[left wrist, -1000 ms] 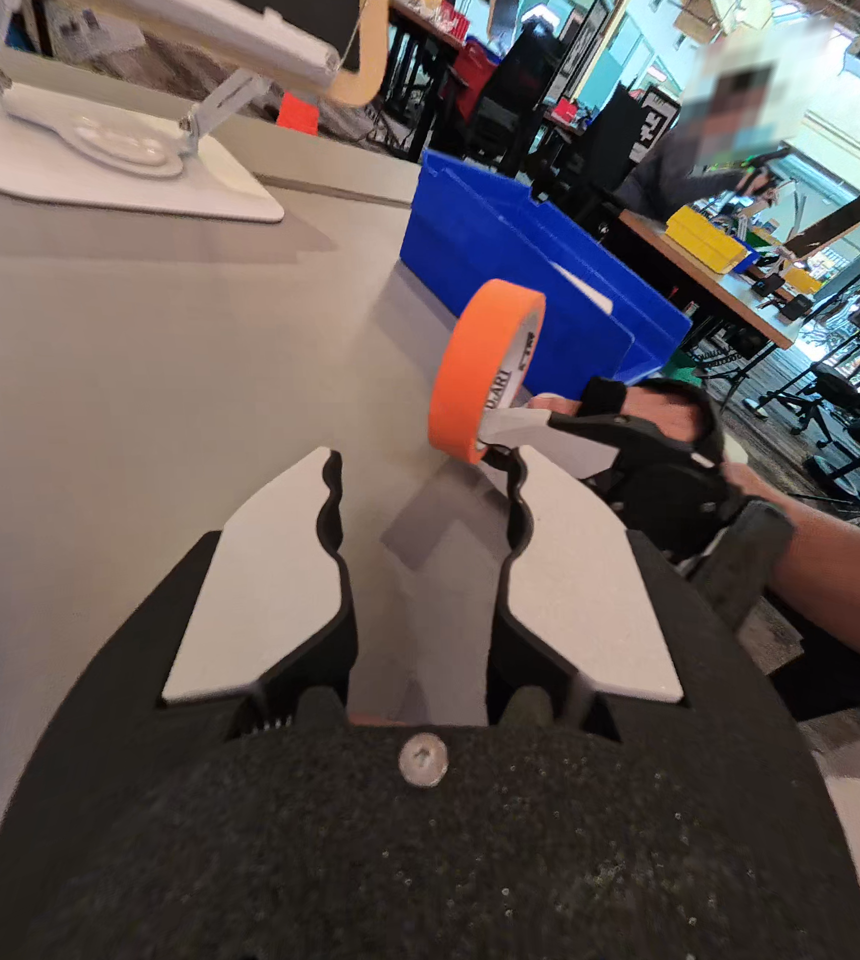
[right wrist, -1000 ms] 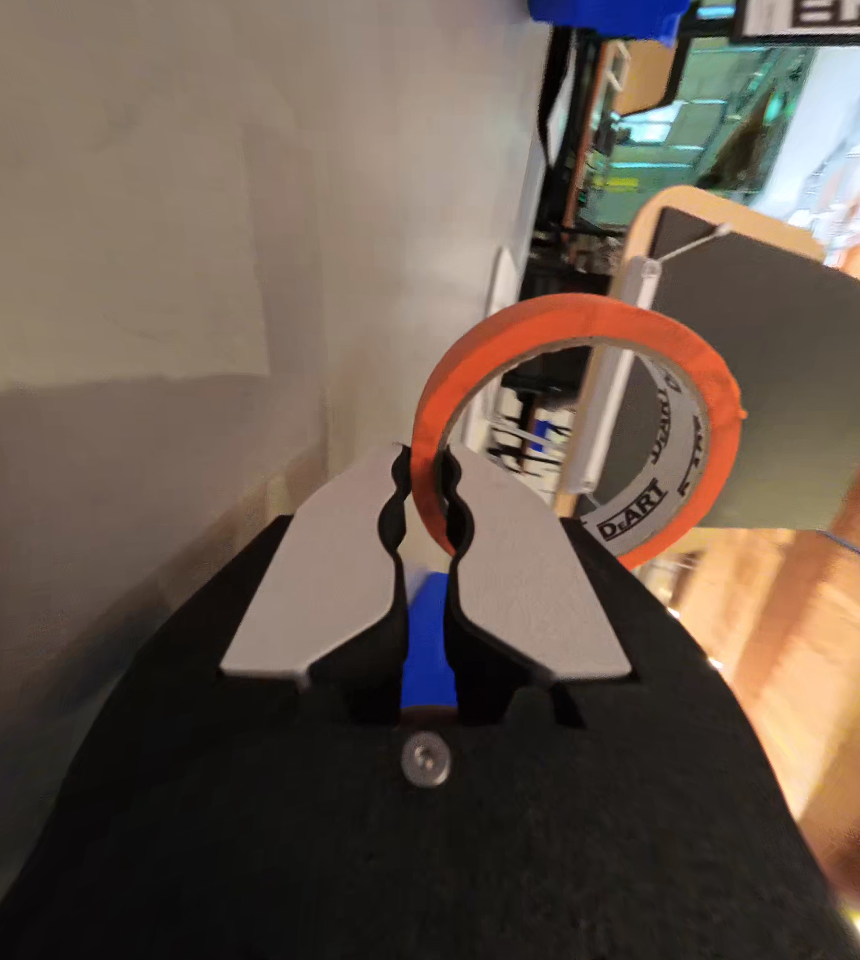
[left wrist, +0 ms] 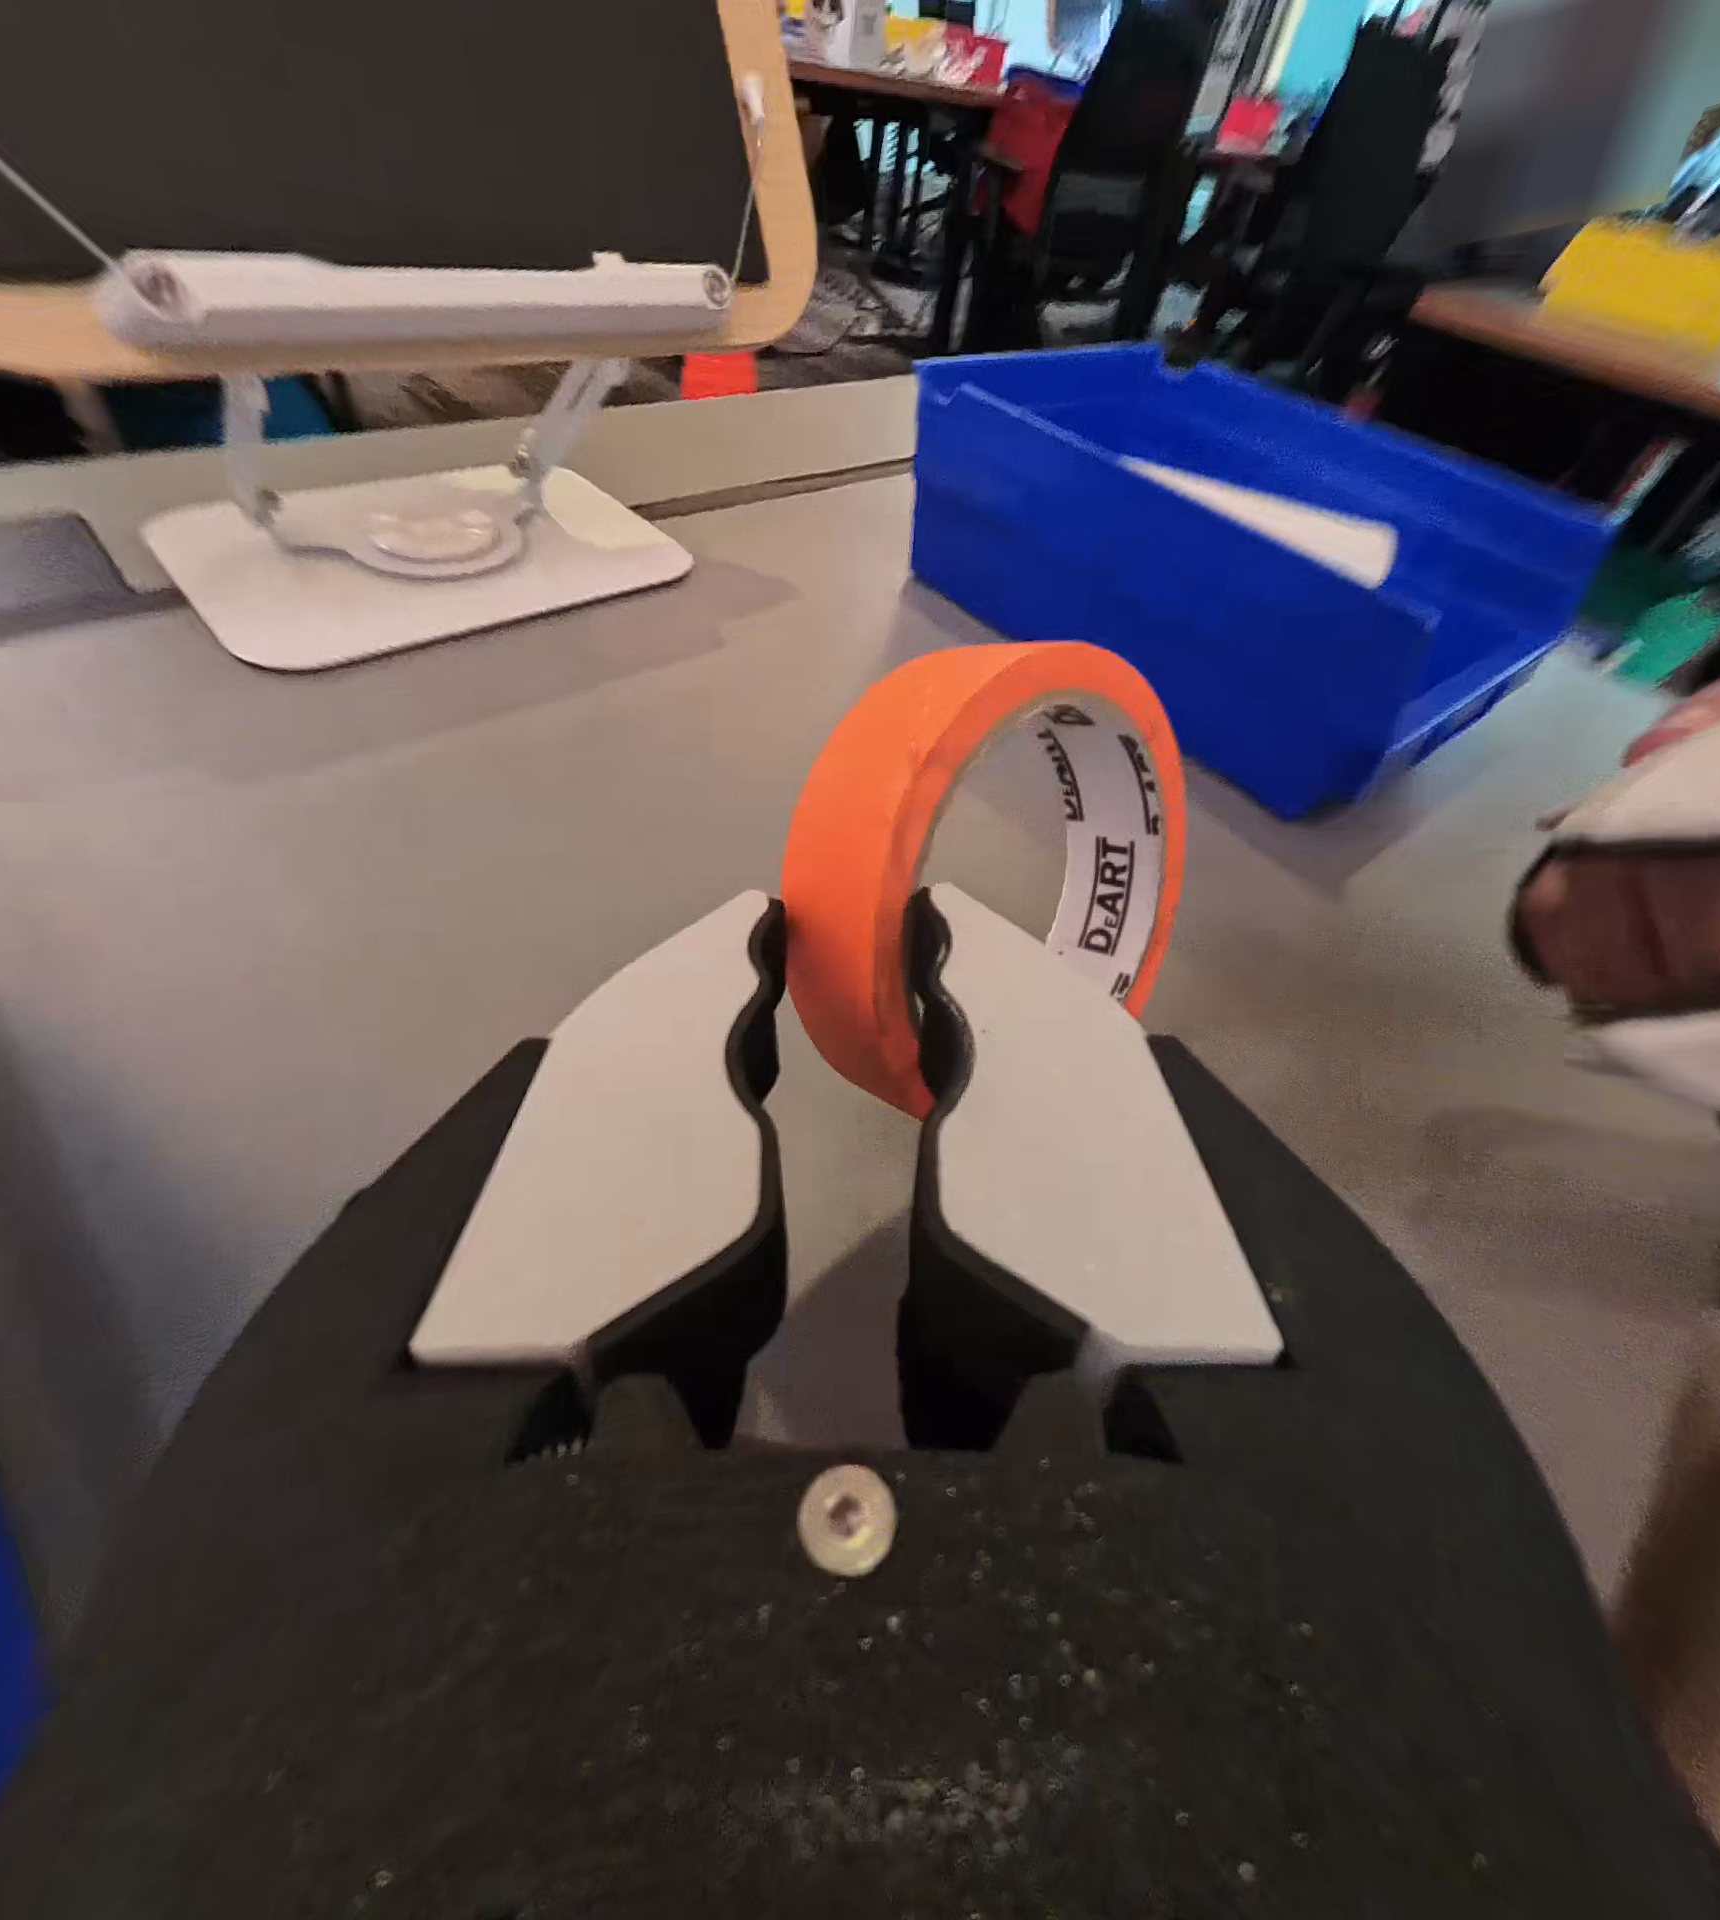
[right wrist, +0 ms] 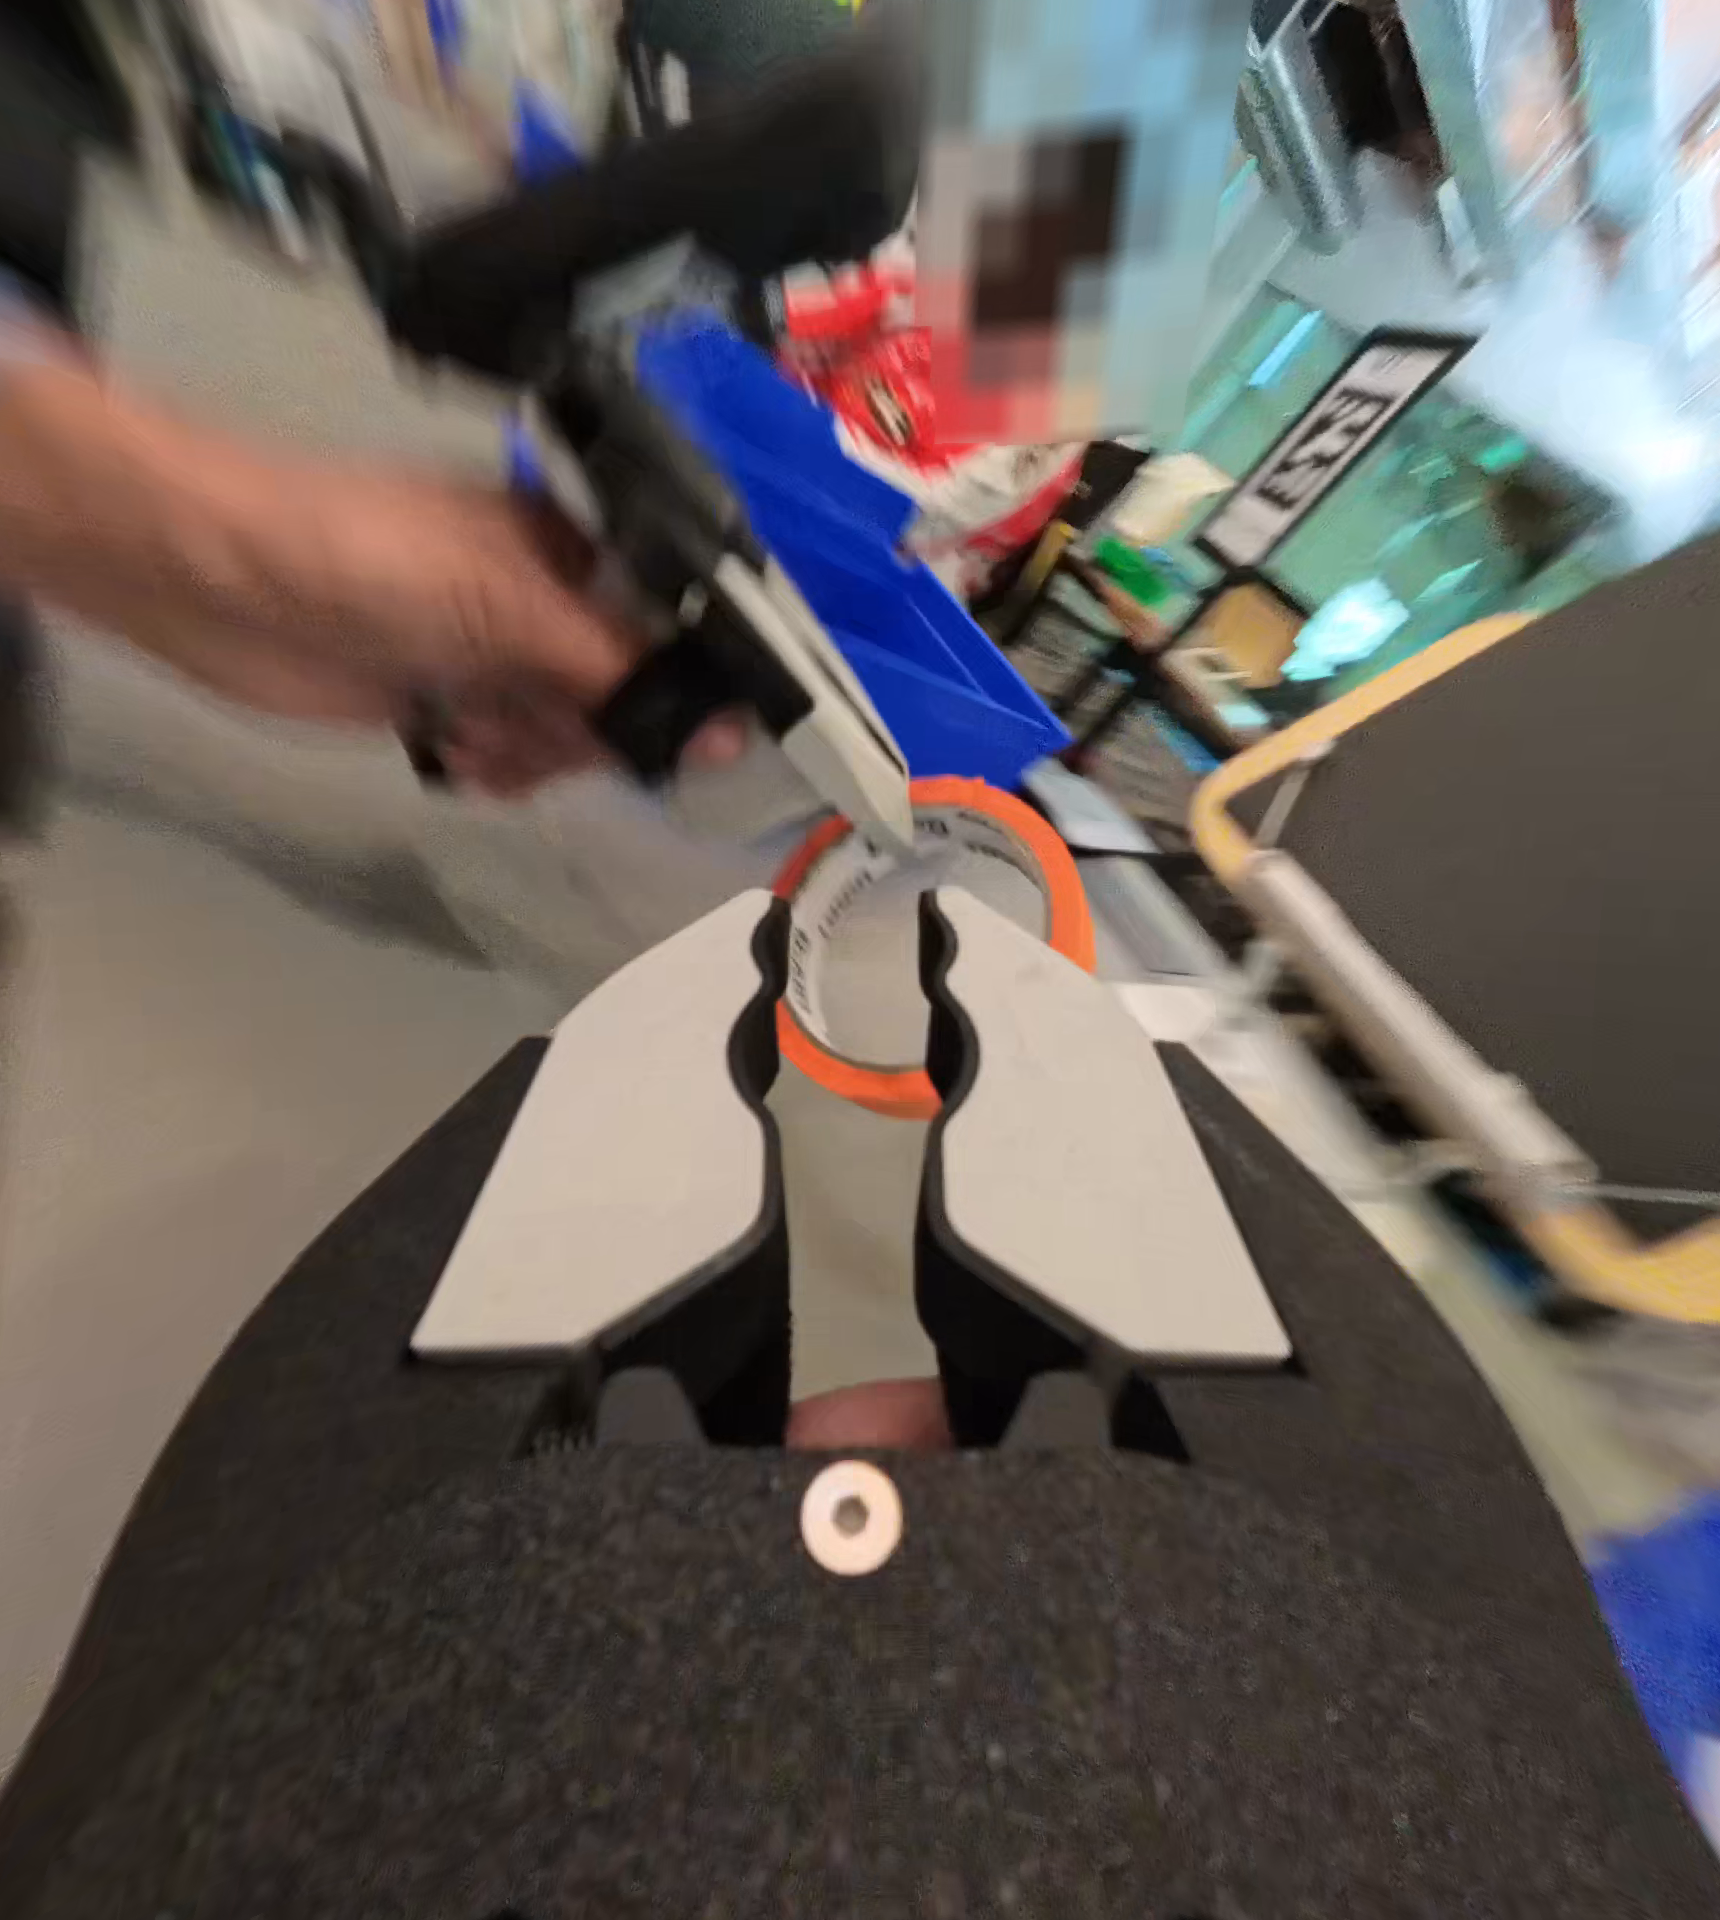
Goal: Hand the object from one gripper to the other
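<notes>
A blue bin (left wrist: 1199, 582) sits on the grey table (left wrist: 316, 883), far and to the right in the left wrist view; inside it a white sheet-like piece (left wrist: 1271, 520) leans against the inner wall. To the far left stands a white stand (left wrist: 420, 551) carrying a wood-framed dark board (left wrist: 336, 135).

The left tongs (left wrist: 848, 925) are closed to a narrow gap on the orange tape roll (left wrist: 877, 883): its orange band stands between the two fingertips, with the left fingertip (left wrist: 768, 914) and the right one touching it on either side. The roll is held upright and on edge above the table, its white core with printing turned to the right.

The right tongs (right wrist: 851, 914) have a gap of moderate width between the fingertips. In the right wrist view the tape roll (right wrist: 1069, 894) lies just beyond them, and whether they touch it cannot be told. In the left wrist view the right tongs (left wrist: 1687, 935) show, blurred, at the right edge, apart from the roll.

In the right wrist view the left tongs (right wrist: 877, 800) reach down from the upper left onto the roll's far rim, held by a blurred hand (right wrist: 336, 603).
</notes>
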The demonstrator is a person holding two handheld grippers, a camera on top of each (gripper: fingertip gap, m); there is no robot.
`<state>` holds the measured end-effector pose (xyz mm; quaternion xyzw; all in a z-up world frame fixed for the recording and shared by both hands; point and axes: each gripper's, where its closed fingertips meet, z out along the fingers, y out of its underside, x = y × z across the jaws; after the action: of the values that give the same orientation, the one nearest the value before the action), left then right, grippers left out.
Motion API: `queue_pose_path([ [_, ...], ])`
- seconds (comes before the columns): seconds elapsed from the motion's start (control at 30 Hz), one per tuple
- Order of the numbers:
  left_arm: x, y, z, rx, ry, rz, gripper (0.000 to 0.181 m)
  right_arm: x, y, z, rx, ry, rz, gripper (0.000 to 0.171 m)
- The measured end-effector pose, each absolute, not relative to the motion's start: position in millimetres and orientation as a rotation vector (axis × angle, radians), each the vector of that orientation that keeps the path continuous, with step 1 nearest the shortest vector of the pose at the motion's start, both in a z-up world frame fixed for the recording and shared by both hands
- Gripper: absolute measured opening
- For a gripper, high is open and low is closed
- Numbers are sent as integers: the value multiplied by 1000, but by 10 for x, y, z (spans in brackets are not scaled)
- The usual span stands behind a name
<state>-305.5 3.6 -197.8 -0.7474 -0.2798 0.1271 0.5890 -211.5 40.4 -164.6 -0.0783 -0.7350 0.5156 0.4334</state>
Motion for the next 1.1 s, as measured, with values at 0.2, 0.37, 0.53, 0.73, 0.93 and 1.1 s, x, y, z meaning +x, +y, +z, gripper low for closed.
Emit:
queue_pose_path([
  [0.2, -2767, 158, -1779, -1517, -618, -176, 22, -2229, 845, -1381, -795, -1915, 2537, 55],
  [0.37, -2619, 253, -1732, -1490, -553, -254, 16, -1911, 515, -1354, -667, -2116, 2897, 54],
  [0.53, -2582, 221, -1734, -1462, -584, -274, 15, -1986, 377, -1434, -819, -2115, 3066, 36],
  [0.73, -2600, 153, -1747, -1492, -575, -167, 12, -1797, 142, -1462, -648, -2229, 3082, 13],
  [0.93, -2643, 91, -1845, -1494, -651, -203, 16, -1882, 121, -1580, -554, -2294, 2778, 10],
  [1.1, -2751, -72, -1768, -1478, -647, -109, 31, -2040, 194, -1790, -539, -2270, 2321, 10],
])
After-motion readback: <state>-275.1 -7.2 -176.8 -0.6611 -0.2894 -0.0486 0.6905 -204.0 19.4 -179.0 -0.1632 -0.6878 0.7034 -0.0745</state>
